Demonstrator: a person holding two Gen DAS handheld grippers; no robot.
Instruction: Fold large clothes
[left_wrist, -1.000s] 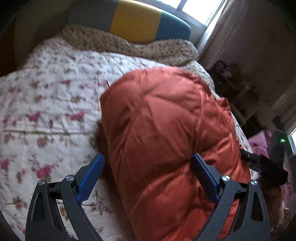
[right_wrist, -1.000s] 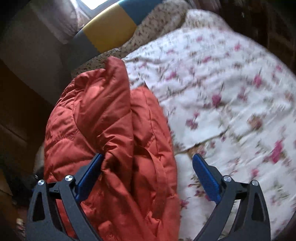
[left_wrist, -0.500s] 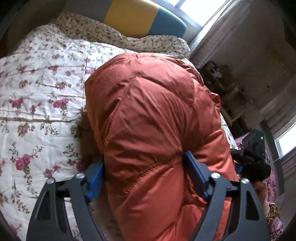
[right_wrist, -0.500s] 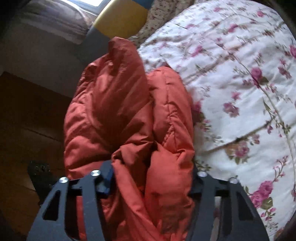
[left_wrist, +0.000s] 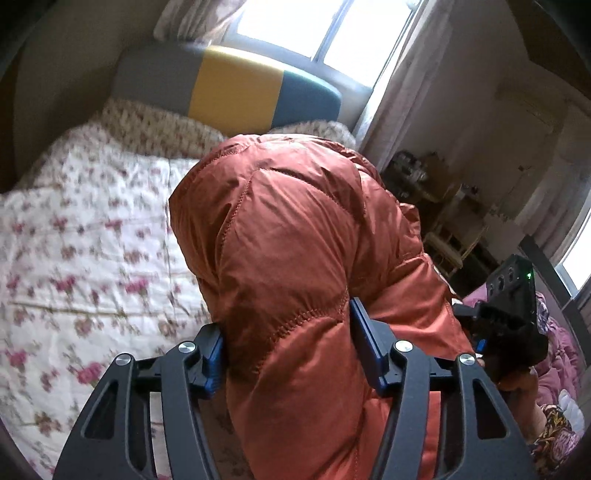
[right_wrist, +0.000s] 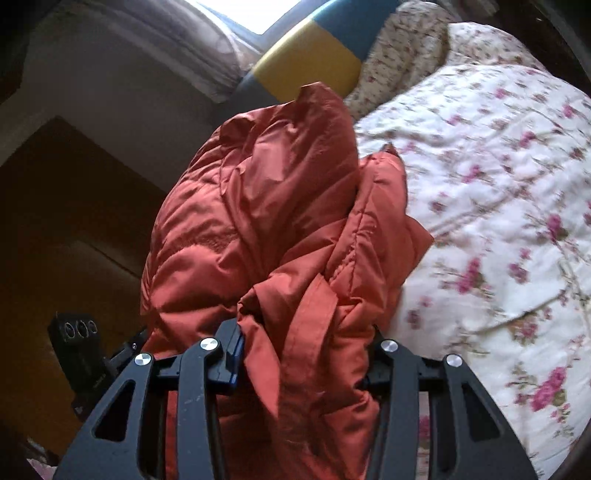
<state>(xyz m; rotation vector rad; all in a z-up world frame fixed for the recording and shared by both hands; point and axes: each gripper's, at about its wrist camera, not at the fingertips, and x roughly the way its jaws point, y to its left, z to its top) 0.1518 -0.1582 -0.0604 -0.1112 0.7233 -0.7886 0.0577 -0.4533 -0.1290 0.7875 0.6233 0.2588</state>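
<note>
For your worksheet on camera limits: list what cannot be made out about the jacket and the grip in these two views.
- Right wrist view: the right gripper has its right pad buried in the orange jacket.
- Left wrist view: jacket's lower end is cut off by the frame edge.
- Both views: the floral quilt is motion-blurred.

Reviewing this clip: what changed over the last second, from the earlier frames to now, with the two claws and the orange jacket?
Both claws went from open, straddling the jacket, to closed on it. The left claw pinches the orange puffer jacket and the right claw clamps its bunched folds; the bundle has risen, with the views tilting up toward the window. The floral quilt and striped headboard stayed put.
</note>
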